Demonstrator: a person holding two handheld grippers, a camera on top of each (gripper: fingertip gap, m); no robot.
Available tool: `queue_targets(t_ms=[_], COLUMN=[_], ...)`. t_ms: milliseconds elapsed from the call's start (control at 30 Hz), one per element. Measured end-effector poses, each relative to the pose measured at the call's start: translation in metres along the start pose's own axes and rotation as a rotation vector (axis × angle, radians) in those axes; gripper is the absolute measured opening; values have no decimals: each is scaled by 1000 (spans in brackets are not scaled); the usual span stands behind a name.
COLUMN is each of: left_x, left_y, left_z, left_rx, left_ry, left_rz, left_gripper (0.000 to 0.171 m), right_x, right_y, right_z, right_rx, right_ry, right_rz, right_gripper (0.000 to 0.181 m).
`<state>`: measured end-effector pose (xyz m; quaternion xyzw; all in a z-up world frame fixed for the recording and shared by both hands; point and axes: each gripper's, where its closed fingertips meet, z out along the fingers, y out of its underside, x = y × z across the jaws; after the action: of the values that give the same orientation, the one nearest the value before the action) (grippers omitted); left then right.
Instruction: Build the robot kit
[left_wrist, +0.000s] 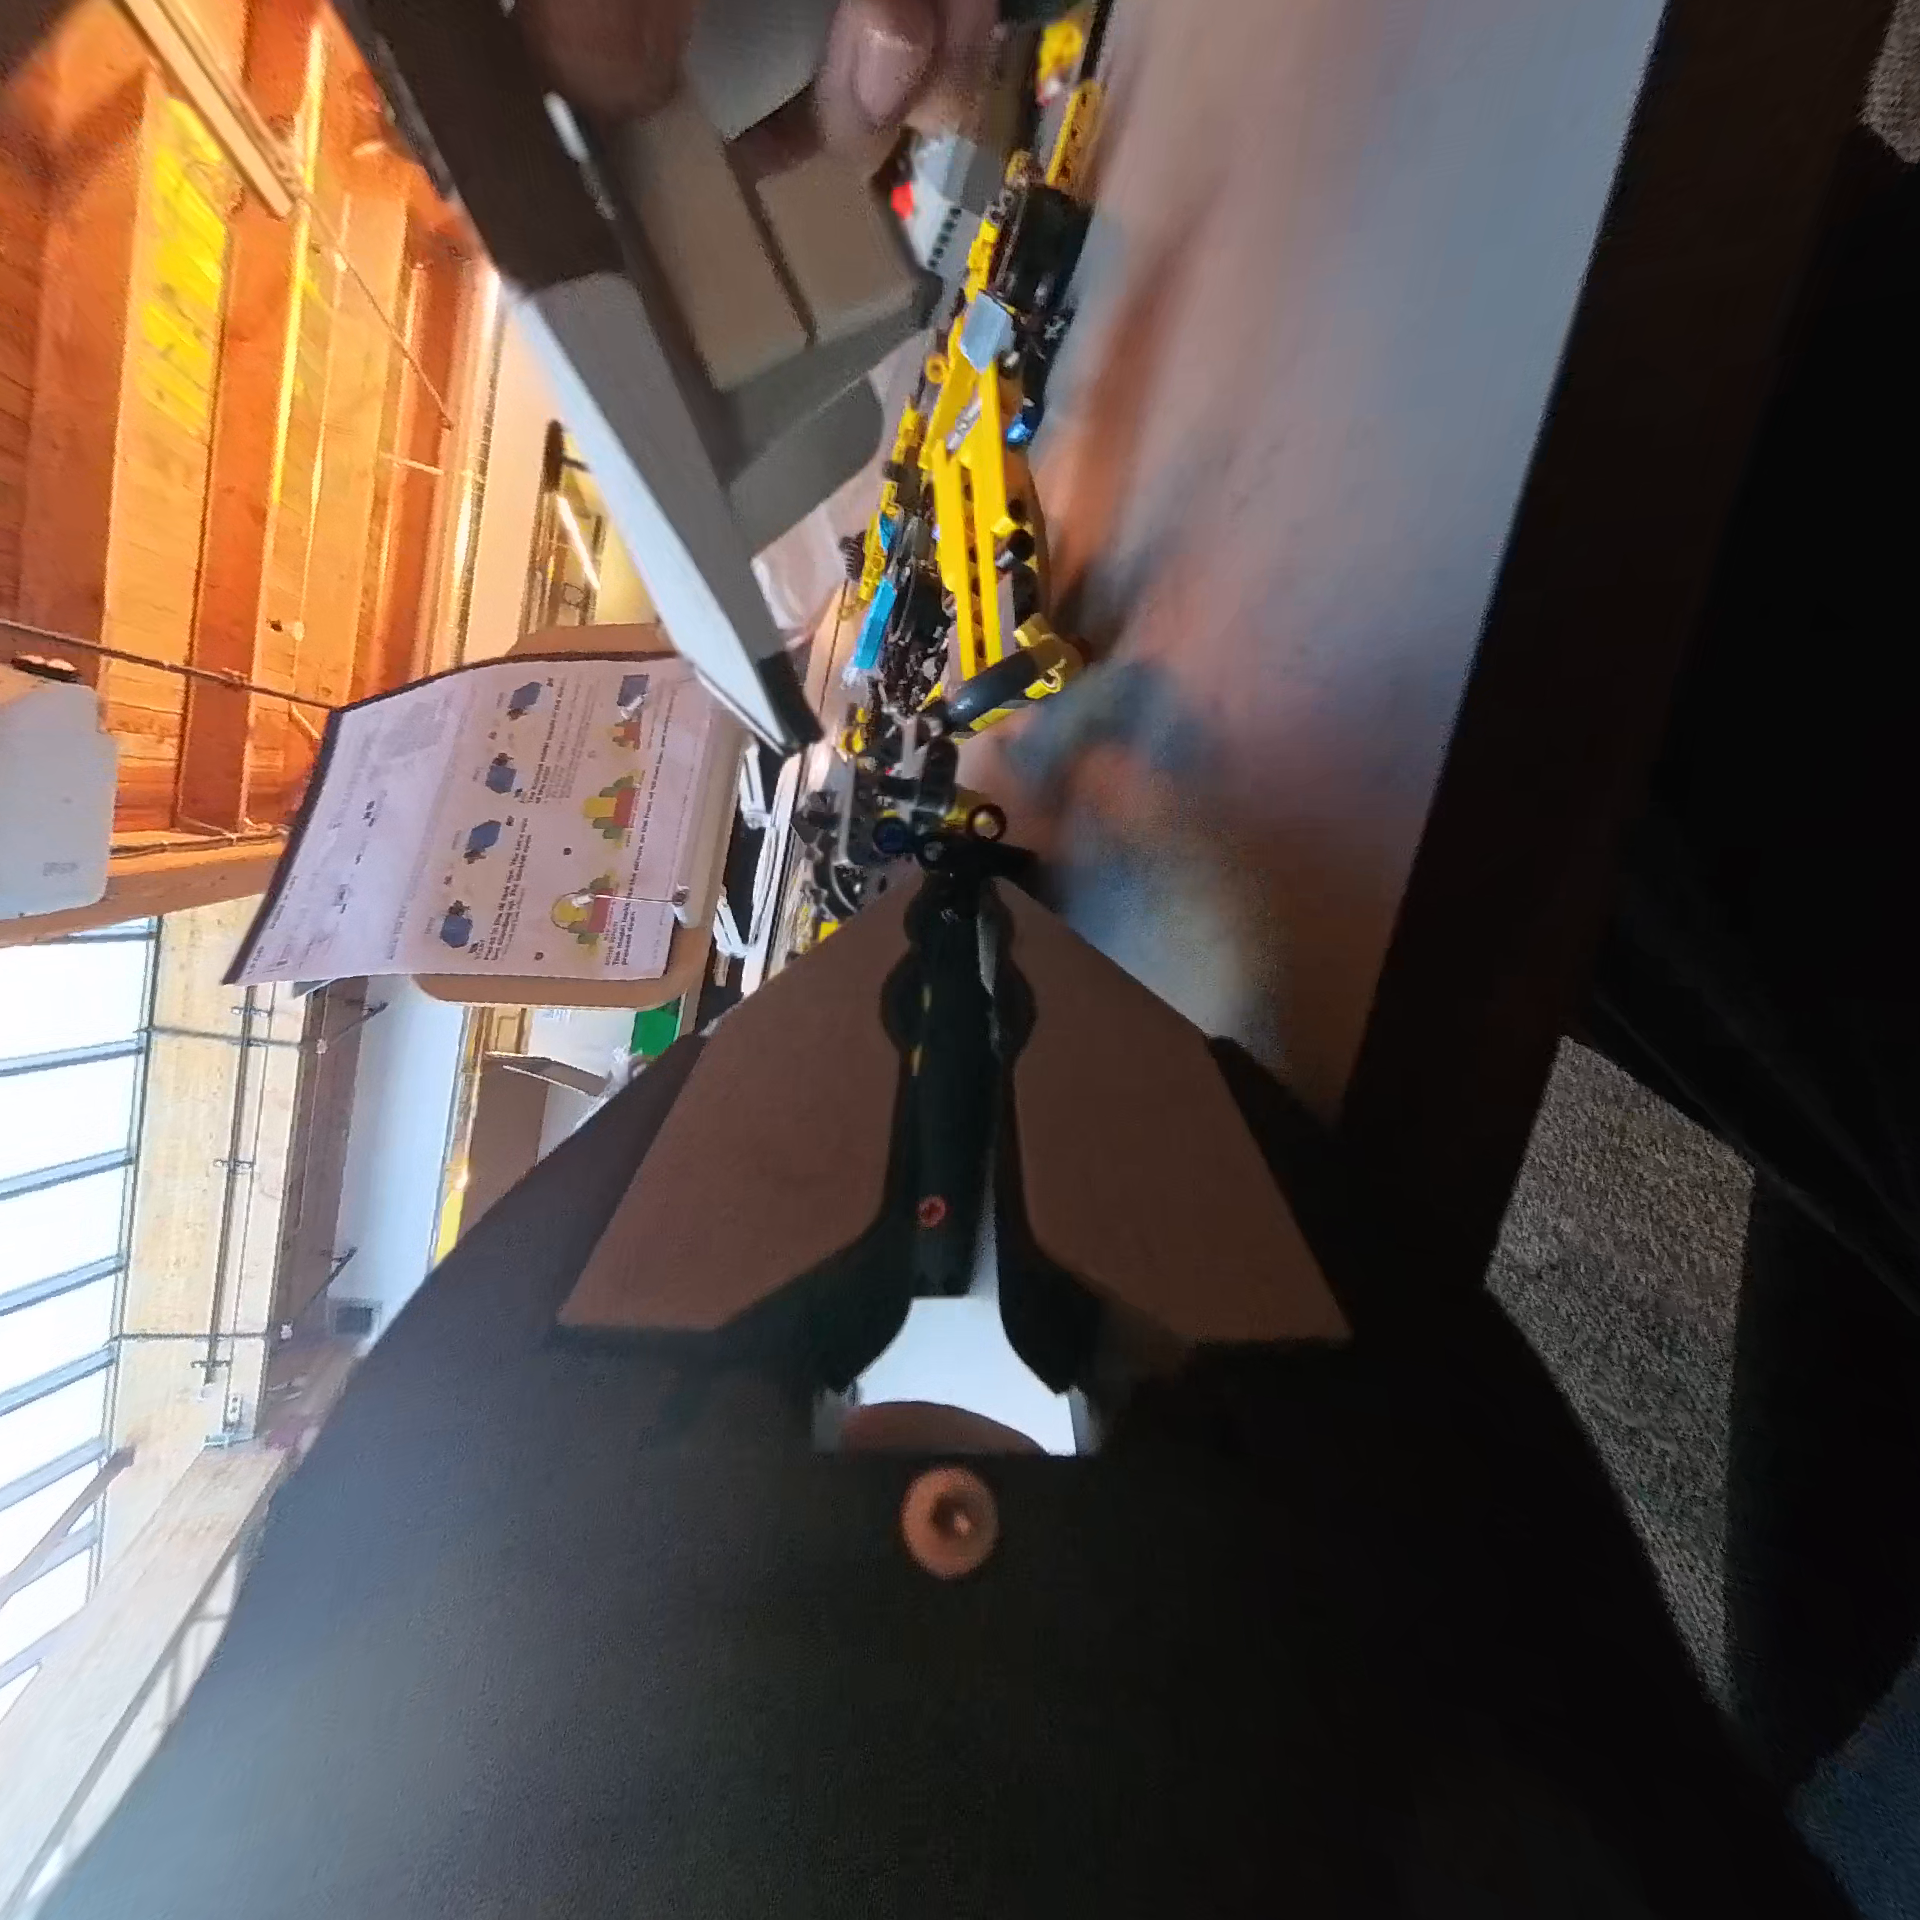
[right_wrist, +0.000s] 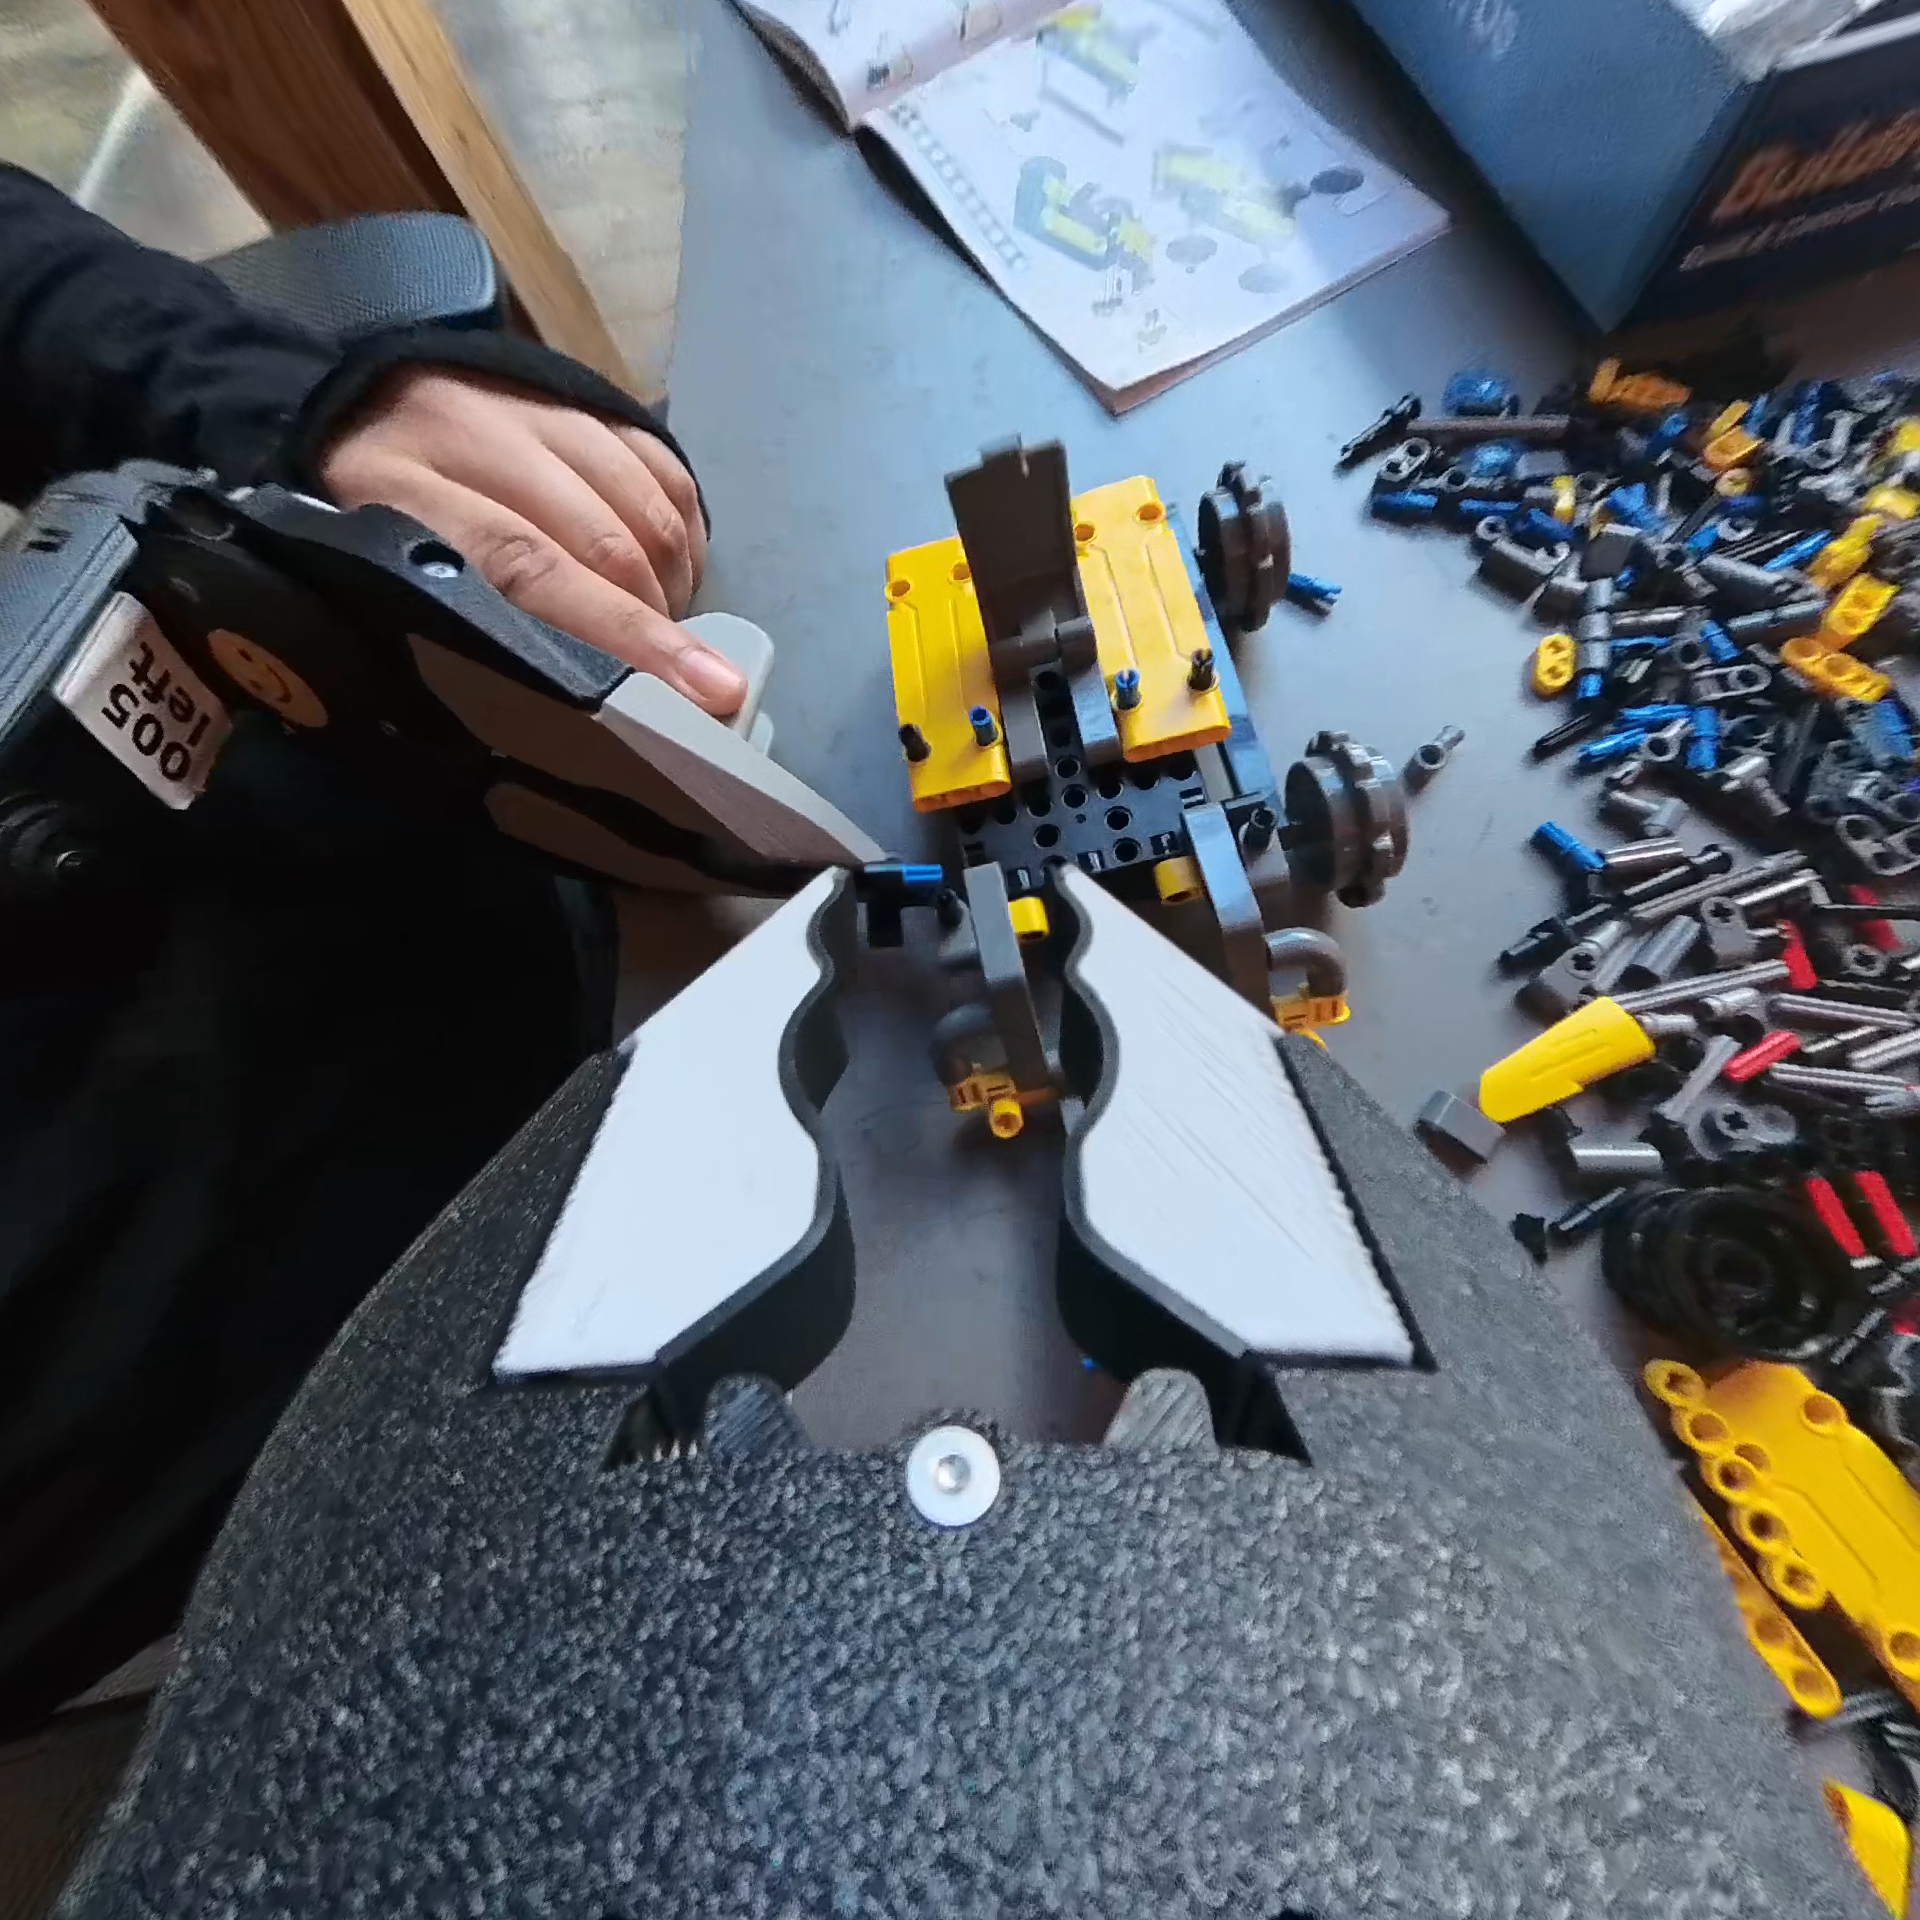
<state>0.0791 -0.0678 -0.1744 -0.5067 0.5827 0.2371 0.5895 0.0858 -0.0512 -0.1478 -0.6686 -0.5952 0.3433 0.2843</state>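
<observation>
A partly built yellow and black brick vehicle (right_wrist: 1049, 665) lies on the dark grey table (right_wrist: 810, 364), with two dark grey wheel hubs on its right side. My right gripper (right_wrist: 948, 881) is open, and its fingers straddle a dark grey beam (right_wrist: 997, 956) at the model's near end. My left gripper (right_wrist: 857, 868) comes in from the left and is shut on a small black connector with a blue pin (right_wrist: 894, 885), right at the model's near left corner. In the left wrist view the left gripper (left_wrist: 948, 899) pinches that piece (left_wrist: 951, 857) against the model (left_wrist: 977, 499). The right gripper's grey fingers (left_wrist: 727, 416) hang above.
A large pile of loose black, blue, grey and yellow parts (right_wrist: 1714, 727) fills the right side, with a black tyre (right_wrist: 1725, 1268) and yellow panels (right_wrist: 1808, 1507). An open instruction booklet (right_wrist: 1132, 187) and a box (right_wrist: 1662, 156) lie behind. A person's hand (right_wrist: 540, 540) holds the left gripper. Less than 4 cm separates the two grippers' tips.
</observation>
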Motion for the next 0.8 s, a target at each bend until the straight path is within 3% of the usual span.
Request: queue_targets(t_ms=[233,400,533,800], left_x=[-14,-6,-7,-19], left_y=[-16,-41,-47,-56], left_z=[-18,-51,-66,-83], left_rx=[137,363,414,532], left_ry=[25,164,199,269], left_rz=[-169,-269,-346,-505], left_gripper=[3,4,4,4], right_x=[-27,-40,-59,-87], right_y=[3,0,-9,-6], right_z=[-5,-9,-13,-9], right_rx=[-6,24,88,20], right_ry=[101,31,-79,-163], right_rz=[-238,-251,-299,-417], right_gripper=[27,26,21,16])
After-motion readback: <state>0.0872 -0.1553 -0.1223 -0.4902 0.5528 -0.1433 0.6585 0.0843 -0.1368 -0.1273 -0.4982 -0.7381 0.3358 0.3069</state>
